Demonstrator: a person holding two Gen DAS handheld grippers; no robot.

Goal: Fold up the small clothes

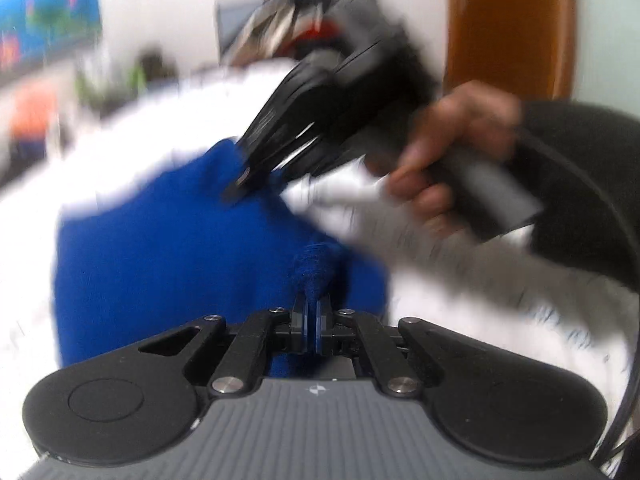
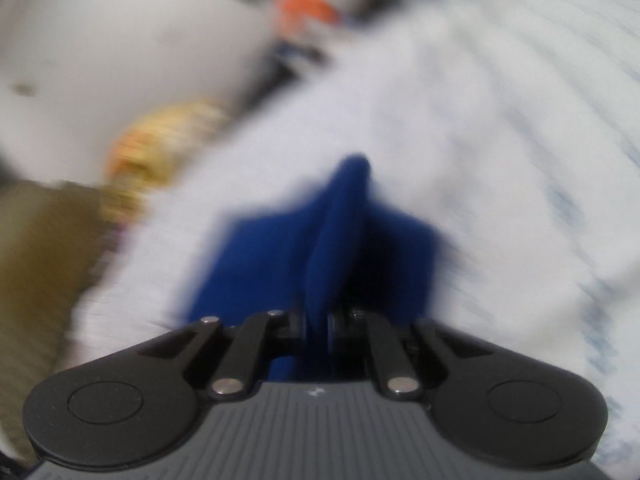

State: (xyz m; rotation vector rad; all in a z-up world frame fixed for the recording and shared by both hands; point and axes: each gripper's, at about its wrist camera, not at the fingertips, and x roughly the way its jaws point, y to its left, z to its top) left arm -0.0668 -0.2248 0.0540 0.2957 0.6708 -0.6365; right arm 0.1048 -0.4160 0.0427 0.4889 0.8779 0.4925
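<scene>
A small blue garment lies on a white striped sheet. My left gripper is shut on a bunched fold of the blue garment at its near edge. In the left wrist view my right gripper, held by a hand, bites the garment's far corner. In the right wrist view the right gripper is shut on a raised ridge of the blue garment, which stands up between the pads. Both views are blurred.
The white sheet covers most of the surface. A yellow-orange object and an olive surface lie to the left in the right wrist view. A brown wooden panel and cluttered items stand behind.
</scene>
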